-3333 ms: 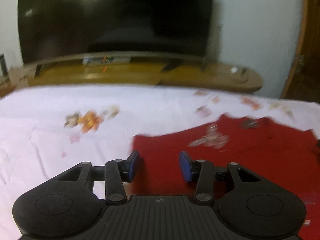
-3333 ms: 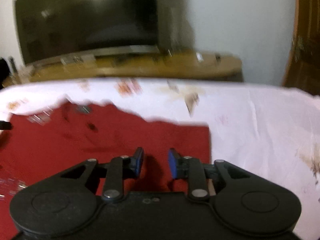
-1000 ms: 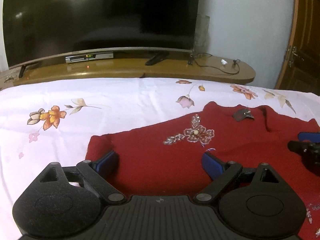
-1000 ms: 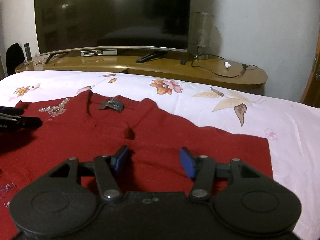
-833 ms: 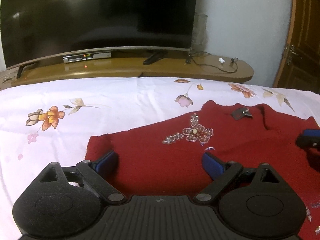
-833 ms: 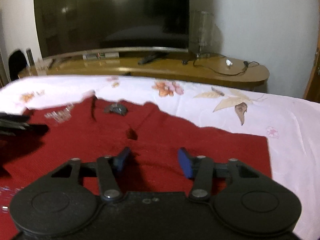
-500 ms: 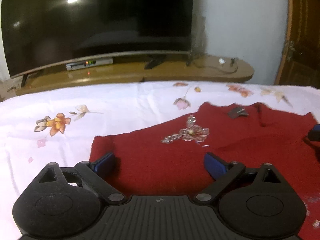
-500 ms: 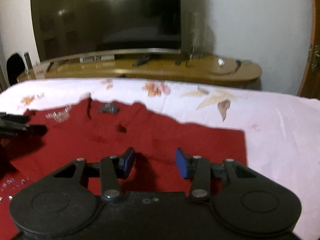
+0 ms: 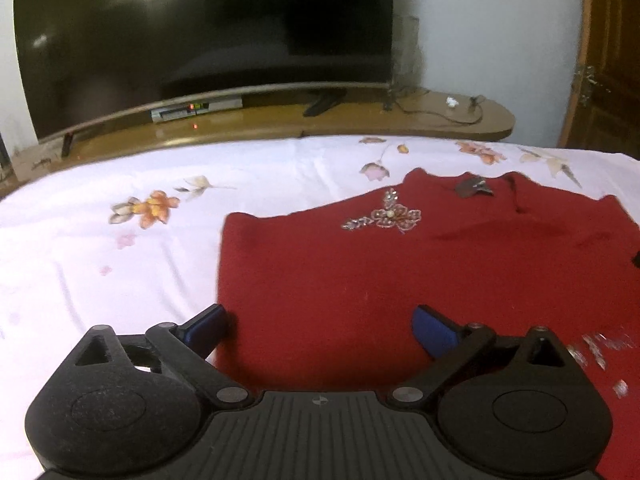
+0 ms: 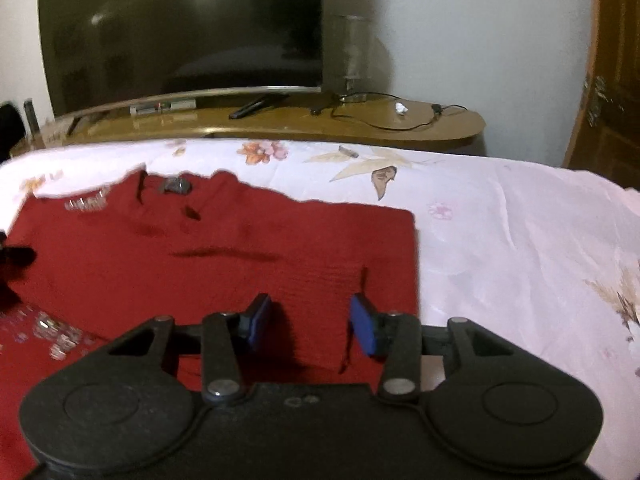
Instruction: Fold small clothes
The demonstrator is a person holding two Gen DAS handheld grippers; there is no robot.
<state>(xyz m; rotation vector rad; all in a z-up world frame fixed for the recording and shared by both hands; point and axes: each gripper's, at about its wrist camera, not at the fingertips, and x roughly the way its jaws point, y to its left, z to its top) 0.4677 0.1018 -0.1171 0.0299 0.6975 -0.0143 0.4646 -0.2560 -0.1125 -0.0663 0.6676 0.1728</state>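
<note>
A red knit garment (image 9: 420, 264) lies flat on a white floral bedsheet (image 9: 120, 248). It has a beaded flower motif (image 9: 388, 216) and a dark tag at the neckline (image 9: 472, 188). My left gripper (image 9: 320, 326) is open wide and empty, over the garment's left edge. In the right wrist view the garment (image 10: 224, 256) fills the left half. My right gripper (image 10: 310, 322) is open and empty, just above the cloth near its right edge. The left gripper's tip (image 10: 12, 258) shows at the far left.
A large dark TV (image 9: 200, 44) stands on a wooden console (image 9: 360, 120) beyond the bed. A cable and a glass vase (image 10: 354, 52) sit on the console. A wooden door (image 9: 608, 60) is at the right. Bare sheet (image 10: 520, 248) lies right of the garment.
Both grippers have shifted outward toward the garment's side edges. The left stays wide open; the right jaws have narrowed slightly but remain open. The garment lies as before.
</note>
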